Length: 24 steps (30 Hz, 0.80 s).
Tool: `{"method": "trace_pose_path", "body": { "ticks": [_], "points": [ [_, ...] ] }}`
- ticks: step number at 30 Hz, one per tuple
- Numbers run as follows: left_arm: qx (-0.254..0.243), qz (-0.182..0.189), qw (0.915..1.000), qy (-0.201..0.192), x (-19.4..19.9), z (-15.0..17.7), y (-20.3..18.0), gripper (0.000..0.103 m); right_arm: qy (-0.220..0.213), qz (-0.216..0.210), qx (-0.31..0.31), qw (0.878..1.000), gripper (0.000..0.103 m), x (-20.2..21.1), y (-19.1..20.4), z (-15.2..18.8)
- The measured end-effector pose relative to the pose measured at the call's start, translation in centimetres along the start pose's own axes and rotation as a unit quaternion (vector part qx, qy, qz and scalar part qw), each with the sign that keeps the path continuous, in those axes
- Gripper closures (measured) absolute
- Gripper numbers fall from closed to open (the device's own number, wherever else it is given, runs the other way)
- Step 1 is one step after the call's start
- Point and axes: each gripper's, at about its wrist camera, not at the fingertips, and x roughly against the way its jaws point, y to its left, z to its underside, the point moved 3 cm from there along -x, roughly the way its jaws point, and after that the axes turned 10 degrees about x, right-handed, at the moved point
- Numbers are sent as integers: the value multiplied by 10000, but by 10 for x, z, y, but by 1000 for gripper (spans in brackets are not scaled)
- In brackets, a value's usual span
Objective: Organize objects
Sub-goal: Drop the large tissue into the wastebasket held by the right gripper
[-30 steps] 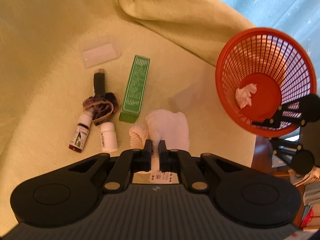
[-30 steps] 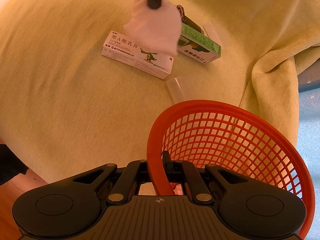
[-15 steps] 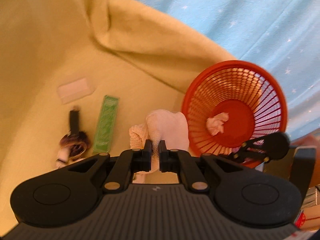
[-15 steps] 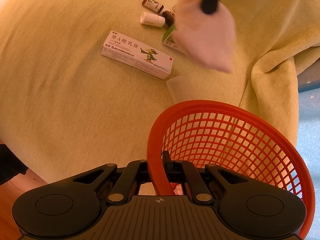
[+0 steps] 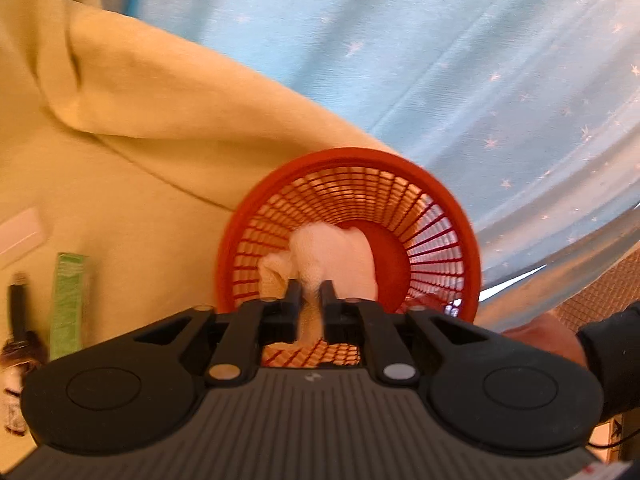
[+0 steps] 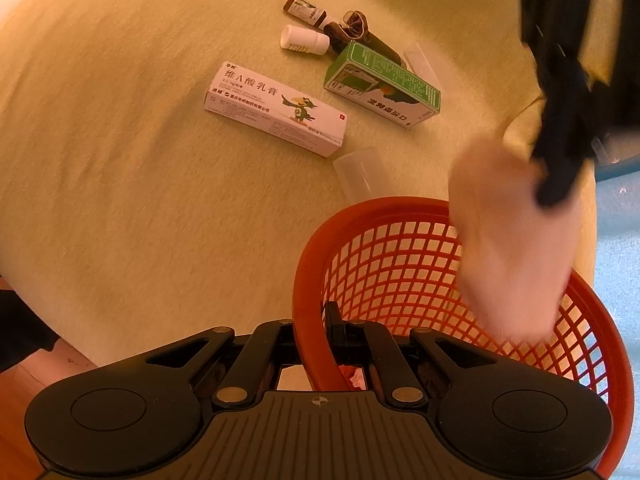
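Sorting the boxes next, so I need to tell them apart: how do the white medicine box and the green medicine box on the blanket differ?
The white medicine box is the longer and slimmer; the green medicine box looks shorter and thicker. The white box carries a cartoon bird on a pale face; the green box has a green top panel of small print. The white box lies alone; the green box rests against the dark bottle and hair tie. Both lie flat on the yellow blanket, closed.

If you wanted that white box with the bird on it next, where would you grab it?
Probably across the middle of the white box, jaws on its two long sides, coming straight down. It lies flat on the blanket, long and narrow, with open space along both long sides; the green box lies apart from it.
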Motion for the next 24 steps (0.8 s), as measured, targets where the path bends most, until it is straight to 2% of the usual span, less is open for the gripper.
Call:
{"method": "trace_pose_path", "body": {
  "ticks": [6,17,24],
  "points": [
    [153,-188,9996,-153,5,3,5,93,-7,11,13,10000,103,-1,0,-1],
    [672,-1110,9913,-198,45,37,70,89,7,5,-13,10000,103,-1,-3,-2],
    [734,-1683,9829,-156,66,66,101,85,30,-24,2,10000,103,-1,-4,-2]
  ]
}}
